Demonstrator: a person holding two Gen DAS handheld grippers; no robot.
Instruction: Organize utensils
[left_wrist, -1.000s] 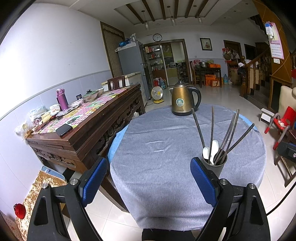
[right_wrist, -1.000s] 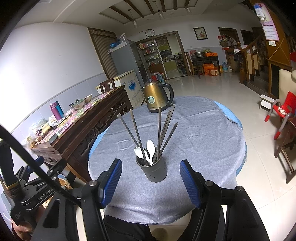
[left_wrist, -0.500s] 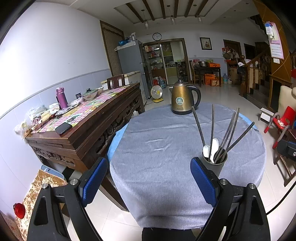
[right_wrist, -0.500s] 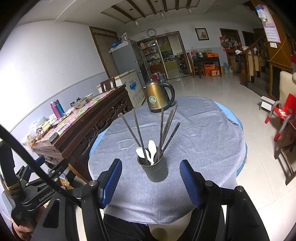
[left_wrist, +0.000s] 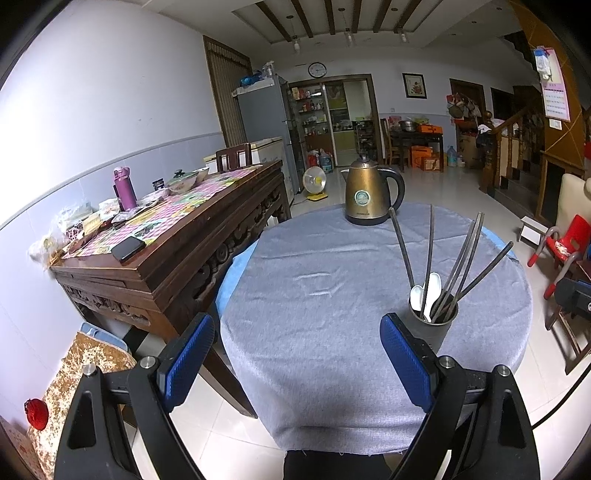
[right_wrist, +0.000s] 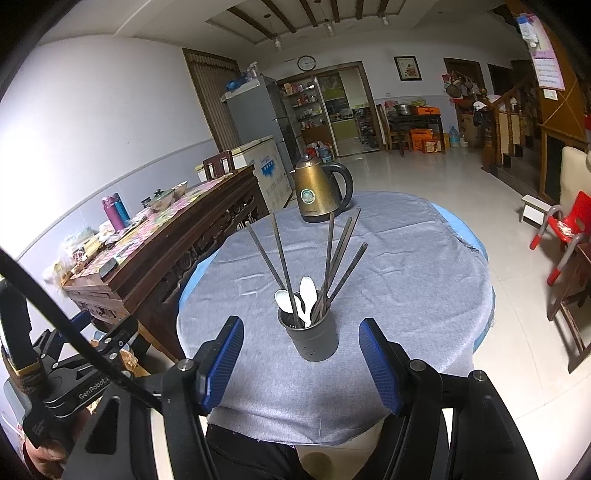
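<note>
A dark grey utensil holder (right_wrist: 313, 339) stands near the front of the round table with the grey cloth (right_wrist: 406, 280). Several dark chopsticks (right_wrist: 334, 266) and two white spoons (right_wrist: 300, 299) stick out of it. My right gripper (right_wrist: 301, 363) hangs open just short of the holder, its blue pads on either side and apart from it. In the left wrist view the holder (left_wrist: 435, 331) sits behind the right finger, chopsticks (left_wrist: 458, 266) fanning upward. My left gripper (left_wrist: 295, 358) is open over the table's near edge with nothing between its fingers.
A golden kettle (right_wrist: 320, 194) stands at the far side of the table. A carved wooden sideboard (left_wrist: 162, 254) with bottles, bowls and a phone is on the left. A red child's chair (left_wrist: 565, 243) and a wooden chair stand on the right. A hand holds the left gripper (right_wrist: 55, 369).
</note>
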